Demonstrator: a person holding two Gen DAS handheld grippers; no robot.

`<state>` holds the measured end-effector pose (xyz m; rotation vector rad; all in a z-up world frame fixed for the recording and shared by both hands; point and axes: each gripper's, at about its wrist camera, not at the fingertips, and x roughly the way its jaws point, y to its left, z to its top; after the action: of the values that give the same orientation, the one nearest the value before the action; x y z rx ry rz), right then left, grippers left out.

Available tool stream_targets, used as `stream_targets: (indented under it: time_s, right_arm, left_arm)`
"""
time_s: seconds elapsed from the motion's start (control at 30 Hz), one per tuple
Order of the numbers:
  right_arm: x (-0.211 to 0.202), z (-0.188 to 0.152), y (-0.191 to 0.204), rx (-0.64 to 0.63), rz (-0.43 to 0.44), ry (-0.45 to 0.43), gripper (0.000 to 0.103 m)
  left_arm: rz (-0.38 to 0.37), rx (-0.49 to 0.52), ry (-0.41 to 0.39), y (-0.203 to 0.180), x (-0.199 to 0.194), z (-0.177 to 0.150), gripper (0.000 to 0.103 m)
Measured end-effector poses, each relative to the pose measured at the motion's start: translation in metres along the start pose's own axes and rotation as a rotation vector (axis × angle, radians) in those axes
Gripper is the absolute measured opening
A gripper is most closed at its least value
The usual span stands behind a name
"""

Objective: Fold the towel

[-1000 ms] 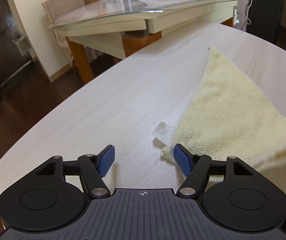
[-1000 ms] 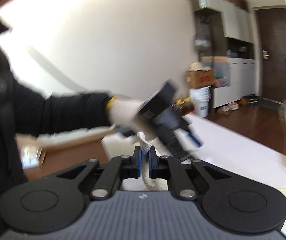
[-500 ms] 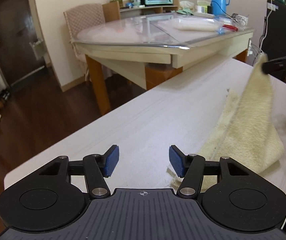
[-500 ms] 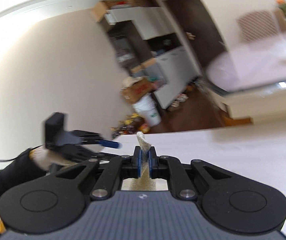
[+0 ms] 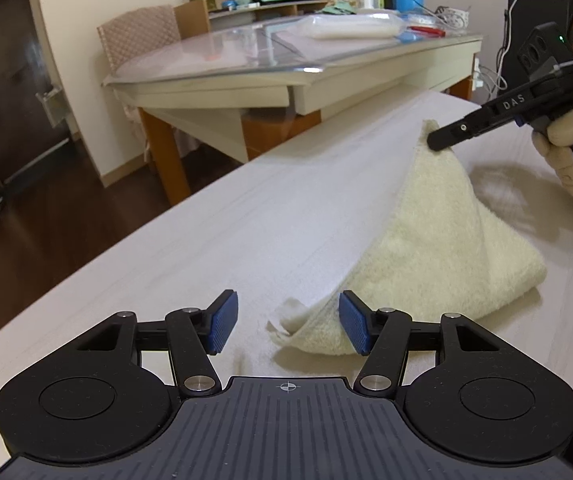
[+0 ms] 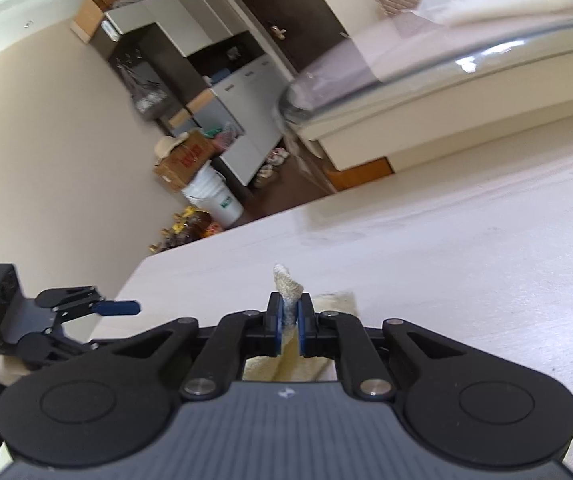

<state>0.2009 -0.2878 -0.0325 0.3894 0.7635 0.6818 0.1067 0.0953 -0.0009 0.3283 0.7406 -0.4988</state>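
A cream towel (image 5: pixel 446 240) lies on the pale wooden table (image 5: pixel 226 232), pulled up into a tent shape. My right gripper (image 5: pixel 438 142) is shut on the towel's raised far corner; in the right wrist view that corner (image 6: pixel 286 284) sticks up between the pressed pads of the right gripper (image 6: pixel 289 320). My left gripper (image 5: pixel 282 328) hovers low over the table, open. The towel's near corner (image 5: pixel 290 318) rests on the table between its blue pads, close to the right-hand pad (image 5: pixel 352 328), with neither pad pressing on it. The left gripper (image 6: pixel 118 308) also appears at the left of the right wrist view.
A glass-topped dining table (image 5: pixel 286 68) with a bag and clutter stands beyond the work table, a chair (image 5: pixel 138 36) behind it. The work table's left edge (image 5: pixel 86 264) drops to dark floor. A gloved hand (image 5: pixel 570 152) holds the right gripper.
The right gripper rolled and came down toward the table with the towel corner still pinched. The left jaws narrowed a little, and the towel's near corner now lies between them.
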Motion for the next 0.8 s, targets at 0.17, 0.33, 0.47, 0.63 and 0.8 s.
stream_targets:
  time_s: [0.17, 0.33, 0.47, 0.63, 0.8]
  right_arm:
    - [0.003, -0.005, -0.005, 0.012, -0.025, -0.002, 0.016]
    - [-0.014, -0.008, 0.007, -0.053, -0.117, -0.105, 0.026]
    - [-0.02, -0.015, 0.034, -0.175, -0.089, -0.117, 0.026]
    - [-0.006, -0.035, 0.084, -0.485, -0.055, -0.018, 0.024]
    - [0.015, -0.047, 0.106, -0.636, -0.143, 0.083, 0.023]
  left_arm:
    - [0.01, -0.008, 0.009, -0.002, 0.005, -0.005, 0.061]
    - [0.033, -0.009, 0.008, 0.0, 0.007, -0.007, 0.071]
    - [0.039, -0.002, 0.006, 0.002, 0.01, -0.006, 0.073]
    - [0.064, 0.023, 0.005, 0.006, 0.015, -0.001, 0.074]
    - [0.097, 0.058, 0.01, 0.005, 0.02, 0.006, 0.074]
